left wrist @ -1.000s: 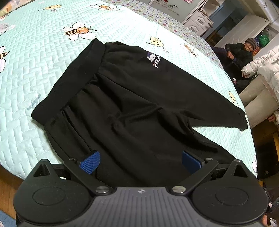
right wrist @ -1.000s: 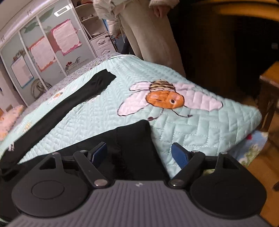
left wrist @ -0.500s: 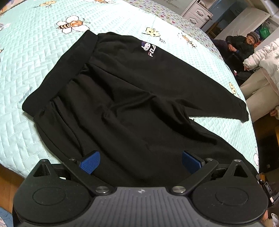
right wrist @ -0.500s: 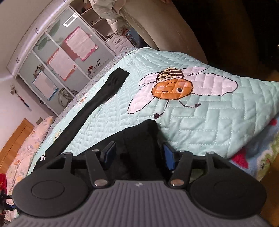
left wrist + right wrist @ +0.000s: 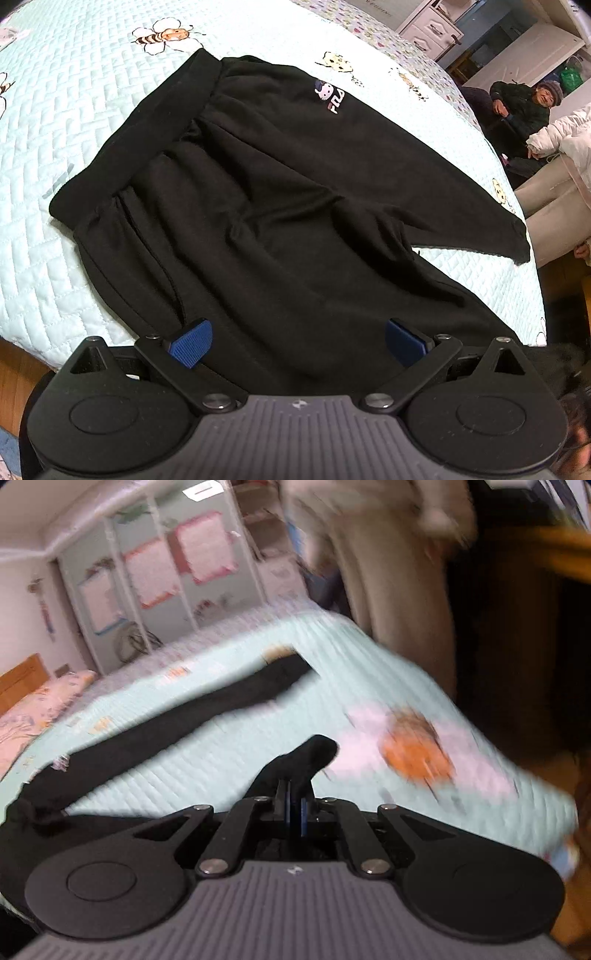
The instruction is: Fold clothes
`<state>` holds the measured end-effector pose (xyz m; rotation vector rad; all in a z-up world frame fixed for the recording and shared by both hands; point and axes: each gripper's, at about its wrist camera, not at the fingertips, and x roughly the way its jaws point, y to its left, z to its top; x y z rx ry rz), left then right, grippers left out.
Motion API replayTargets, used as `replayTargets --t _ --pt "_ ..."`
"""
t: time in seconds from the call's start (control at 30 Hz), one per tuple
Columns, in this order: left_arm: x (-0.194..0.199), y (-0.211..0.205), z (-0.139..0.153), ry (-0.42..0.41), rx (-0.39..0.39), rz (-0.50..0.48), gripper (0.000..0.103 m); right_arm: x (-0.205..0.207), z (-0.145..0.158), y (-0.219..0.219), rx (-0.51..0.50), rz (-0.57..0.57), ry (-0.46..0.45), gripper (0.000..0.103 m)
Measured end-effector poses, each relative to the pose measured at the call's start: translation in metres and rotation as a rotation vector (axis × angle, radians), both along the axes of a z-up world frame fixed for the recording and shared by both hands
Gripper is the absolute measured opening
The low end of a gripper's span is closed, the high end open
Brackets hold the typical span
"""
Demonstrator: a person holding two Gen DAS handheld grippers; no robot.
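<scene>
Black trousers (image 5: pixel 266 206) spread flat across mint quilt (image 5: pixel 74 122), waistband (image 5: pixel 136 125) toward far left, 1 leg stretching right to cuff (image 5: pixel 517 240) near bed edge. Left gripper (image 5: pixel 299 339) poised low over near edge of trousers, blue pads (image 5: pixel 192 341) spread wide, nothing between them. Right gripper (image 5: pixel 294 812) clenched on hem of other trouser leg (image 5: pixel 295 764), black cloth bunched and lifted above fingertips; far leg (image 5: pixel 184 716) lying straight on quilt beyond.

Quilted bedspread printed with bees (image 5: pixel 162 35), large orange-bodied bee (image 5: pixel 417 753) near bed corner in right wrist view. Cupboard with glass doors and pink panels (image 5: pixel 162 572) against far wall. Seated person in dark coat (image 5: pixel 524 107) beyond bed; standing person in pale coat and beige trousers (image 5: pixel 388 572) at bedside. Right wrist view smeared by motion.

Versus 0.5 s ago: right jaws gone from part-open to shut on hem; left gripper unchanged, wide apart.
</scene>
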<state>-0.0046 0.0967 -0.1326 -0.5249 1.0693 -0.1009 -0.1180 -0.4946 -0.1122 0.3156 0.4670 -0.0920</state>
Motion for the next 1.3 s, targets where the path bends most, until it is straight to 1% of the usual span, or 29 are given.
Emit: replayTargets --t 0.07,0.17,0.2,0.27,0.3,0.33,0.4,0.53,0.57,0.6,0.63,0.67,0.7,0.77,0.8,0.83,0.9,0.93,1.03,1.07,1.13,1.2,1.23,1.3 --pt "0.0 -0.001 0.001 -0.006 0.0 -0.001 0.1 0.015 0.034 0.011 -0.048 0.029 -0.06 0.006" --pt "-0.002 0.0 0.005 -0.029 0.001 -0.003 0.1 0.036 0.078 0.017 -0.112 0.054 -0.128 0.006" --pt "-0.003 0.001 0.005 -0.031 0.001 -0.001 0.1 0.043 0.089 0.016 -0.13 0.052 -0.144 0.006" --pt "-0.005 0.005 0.004 -0.031 0.0 0.006 0.1 0.054 0.092 0.004 -0.141 0.008 -0.145 0.006" --pt "-0.006 0.008 0.003 -0.03 -0.001 0.009 0.1 0.058 0.086 -0.005 -0.123 -0.016 -0.134 0.006" --pt "-0.006 0.01 0.001 -0.026 -0.001 0.015 0.1 0.063 0.073 -0.016 -0.095 -0.043 -0.105 0.006" --pt "-0.005 0.014 -0.003 -0.013 -0.005 0.025 0.1 0.074 0.035 -0.036 -0.04 -0.104 -0.016 0.006" --pt "0.001 0.016 -0.009 0.008 -0.004 0.026 0.1 0.087 -0.051 -0.06 0.036 -0.208 0.159 0.007" --pt "0.002 0.015 -0.009 0.008 -0.002 0.021 0.1 0.087 -0.067 -0.064 0.057 -0.235 0.172 0.01" --pt "0.003 0.014 -0.01 0.004 0.001 0.012 0.1 0.084 -0.074 -0.065 0.082 -0.26 0.146 0.012" --pt "0.005 0.012 -0.01 -0.001 0.004 0.003 0.1 0.082 -0.078 -0.067 0.106 -0.278 0.12 0.013" --pt "0.006 0.011 -0.011 -0.005 0.006 -0.005 0.1 0.081 -0.079 -0.069 0.129 -0.291 0.101 0.017" --pt "0.008 0.009 -0.011 -0.01 0.009 -0.014 0.1 0.082 -0.08 -0.07 0.137 -0.297 0.094 0.018" --pt "0.011 0.006 -0.012 -0.019 0.015 -0.031 0.1 0.088 -0.079 -0.068 0.107 -0.29 0.117 0.02" --pt "0.012 0.005 -0.013 -0.022 0.019 -0.04 0.1 0.091 -0.075 -0.066 0.071 -0.289 0.134 0.027" --pt "0.014 0.002 -0.014 -0.023 0.024 -0.049 0.1 0.092 -0.071 -0.062 0.028 -0.303 0.149 0.031" --pt "0.019 -0.003 -0.015 -0.03 0.029 -0.068 0.1 0.09 -0.06 -0.057 -0.032 -0.378 0.165 0.05" --pt "0.021 -0.005 -0.015 -0.038 0.032 -0.074 0.1 0.087 -0.054 -0.054 -0.037 -0.414 0.156 0.053" --pt "0.028 -0.011 -0.011 -0.071 0.032 -0.094 0.1 0.079 -0.038 -0.044 -0.052 -0.521 0.128 0.053" --pt "0.03 -0.012 -0.009 -0.083 0.029 -0.104 0.101 0.077 -0.032 -0.037 -0.049 -0.517 0.109 0.053" --pt "0.036 -0.015 -0.008 -0.095 0.032 -0.128 0.101 0.078 -0.023 -0.011 -0.026 -0.408 0.053 0.053" --pt "0.043 -0.017 -0.014 -0.083 0.039 -0.144 0.101 0.084 -0.019 0.019 -0.006 -0.284 0.03 0.055" --pt "0.045 -0.017 -0.019 -0.065 0.038 -0.143 0.101 0.089 -0.02 0.033 0.025 -0.217 0.025 0.056" --pt "0.047 -0.014 -0.028 -0.034 0.026 -0.148 0.101 0.101 -0.032 0.052 0.133 -0.118 0.038 0.067"
